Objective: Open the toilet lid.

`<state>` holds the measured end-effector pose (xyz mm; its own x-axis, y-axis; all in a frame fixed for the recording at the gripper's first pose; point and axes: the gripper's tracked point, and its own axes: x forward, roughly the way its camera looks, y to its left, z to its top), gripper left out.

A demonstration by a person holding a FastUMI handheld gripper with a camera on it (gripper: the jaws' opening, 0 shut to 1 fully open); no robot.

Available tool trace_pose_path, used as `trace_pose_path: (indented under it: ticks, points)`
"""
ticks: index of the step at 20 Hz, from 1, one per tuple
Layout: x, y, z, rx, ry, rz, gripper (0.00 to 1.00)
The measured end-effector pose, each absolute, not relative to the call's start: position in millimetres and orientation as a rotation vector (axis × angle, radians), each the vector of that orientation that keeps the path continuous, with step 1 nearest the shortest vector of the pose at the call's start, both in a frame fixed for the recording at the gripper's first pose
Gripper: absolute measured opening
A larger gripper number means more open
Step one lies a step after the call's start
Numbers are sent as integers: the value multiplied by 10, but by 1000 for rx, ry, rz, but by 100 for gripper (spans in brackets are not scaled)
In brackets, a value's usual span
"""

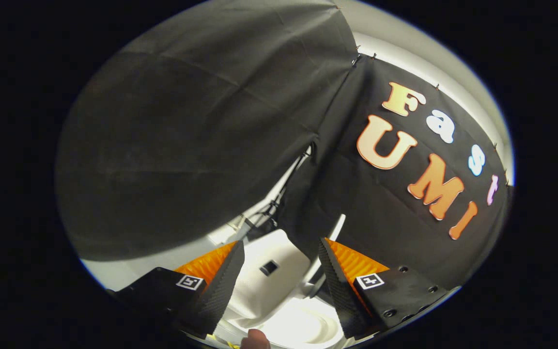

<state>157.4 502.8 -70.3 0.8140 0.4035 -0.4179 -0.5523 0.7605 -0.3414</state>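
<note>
Looked like we were basically done: the toilet lid (269, 264) stood raised just beyond the gripper (281, 257), bowl (303, 325) showing near us. The fingers were apart, gripping nothing. Only pulling away seemed left, we'd guess.

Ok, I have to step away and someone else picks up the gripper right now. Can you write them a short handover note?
Gripper: fingers spread wide, holding nothing, tilted upward toward the booth wall.
Toilet lid: white, seen between the fingers, apparently raised and leaning back toward the black cloth; neither finger touches it.
Toilet bowl: open and showing below the lid, near the finger bases.
A fingertip of a person shows at the bottom, between the fingers.
Done: the lid looks lifted.
Left: check that it stays up by itself, then draw the gripper back.
</note>
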Motion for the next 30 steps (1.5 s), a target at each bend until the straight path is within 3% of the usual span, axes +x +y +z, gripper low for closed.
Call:
trace_pose_path:
  ticks: [8,17,22,30]
  points:
    - [1596,4508,370,-191,115,555,98]
    - [1764,2319,1028,-17,25,276,98]
    - [1576,1043,940,27,14,95,98]
    - [1188,-57,464,129,7,-33,99]
